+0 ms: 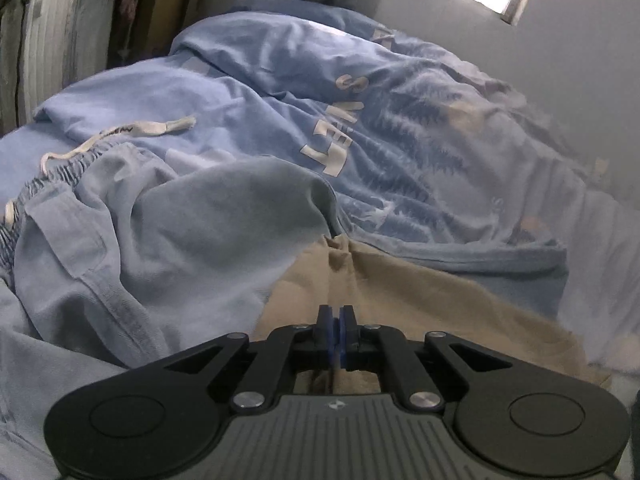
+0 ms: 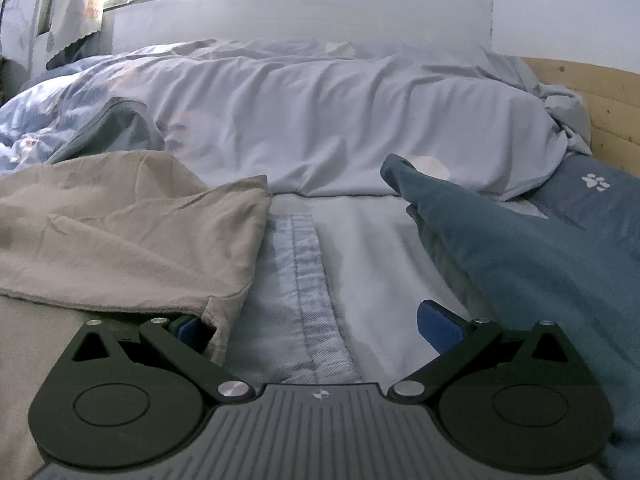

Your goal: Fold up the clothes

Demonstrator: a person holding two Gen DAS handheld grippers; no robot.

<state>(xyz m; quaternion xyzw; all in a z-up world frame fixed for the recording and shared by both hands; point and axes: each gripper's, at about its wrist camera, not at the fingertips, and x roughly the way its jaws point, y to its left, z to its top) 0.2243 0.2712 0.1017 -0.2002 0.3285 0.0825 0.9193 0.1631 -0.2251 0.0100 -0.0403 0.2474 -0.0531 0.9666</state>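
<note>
My left gripper (image 1: 339, 322) is clamped shut on the tan cloth (image 1: 420, 304) right under it, my right gripper (image 2: 316, 326) spread wide over the bedsheet (image 2: 372, 240).

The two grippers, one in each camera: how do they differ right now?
The left gripper has its jaws shut, pinching a fold of the beige garment; the right gripper stands wide open with nothing clamped, the beige cloth only draped over one finger. Both share black arms and blue pads.
</note>
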